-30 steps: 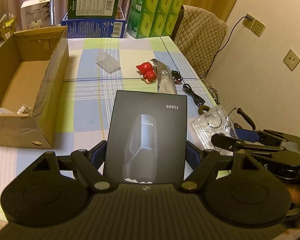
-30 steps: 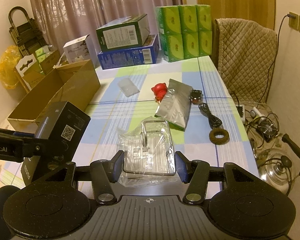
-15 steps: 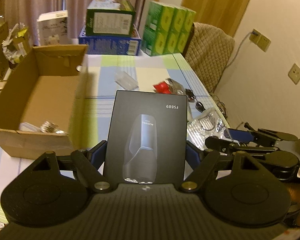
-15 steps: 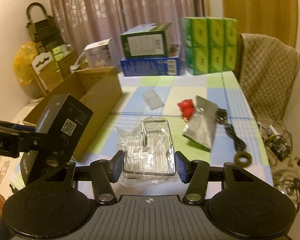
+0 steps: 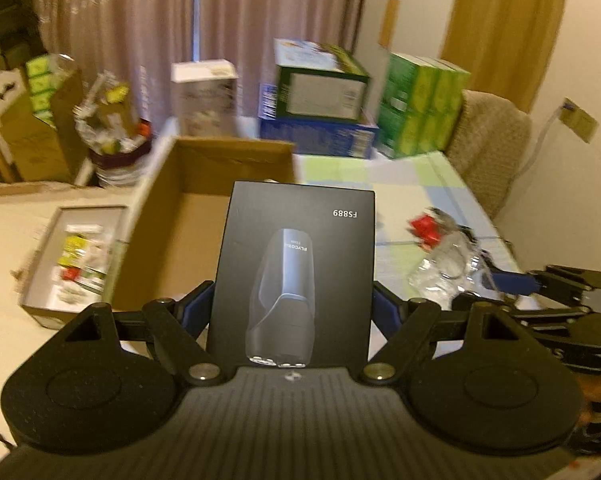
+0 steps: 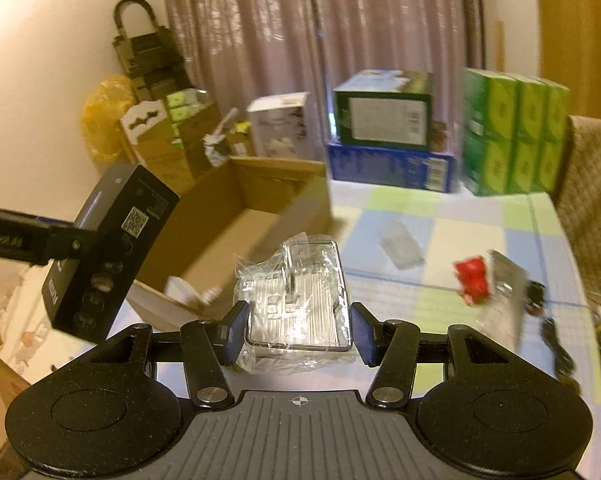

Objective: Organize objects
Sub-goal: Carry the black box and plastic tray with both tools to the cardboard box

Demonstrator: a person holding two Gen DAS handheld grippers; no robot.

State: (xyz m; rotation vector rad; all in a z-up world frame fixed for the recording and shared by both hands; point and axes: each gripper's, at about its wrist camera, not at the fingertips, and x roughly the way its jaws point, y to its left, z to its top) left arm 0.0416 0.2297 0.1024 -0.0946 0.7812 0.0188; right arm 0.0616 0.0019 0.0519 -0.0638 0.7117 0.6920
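My left gripper (image 5: 292, 308) is shut on a black shaver box (image 5: 296, 264) marked FS889, held in the air in front of the open cardboard box (image 5: 204, 216). From the right wrist view the same black shaver box (image 6: 112, 248) hangs at the left of the cardboard box (image 6: 256, 216). My right gripper (image 6: 298, 330) is shut on a clear plastic package (image 6: 296, 304), lifted above the checked tablecloth (image 6: 460, 216). A red toy (image 6: 473, 278), a silver pouch (image 6: 504, 296) and a small clear bag (image 6: 400, 244) lie on the table.
Stacked blue and green boxes (image 6: 384, 136) and green tissue packs (image 6: 512, 128) stand at the table's far end. A padded chair back (image 5: 488, 148) is at the right. A shallow tray of small items (image 5: 76, 256) lies on the floor left of the cardboard box. Black cable (image 6: 556, 344) near the right edge.
Both grippers have risen and swung left toward the cardboard box, each keeping its load. The box now fills more of both views, and the table items have slid right.
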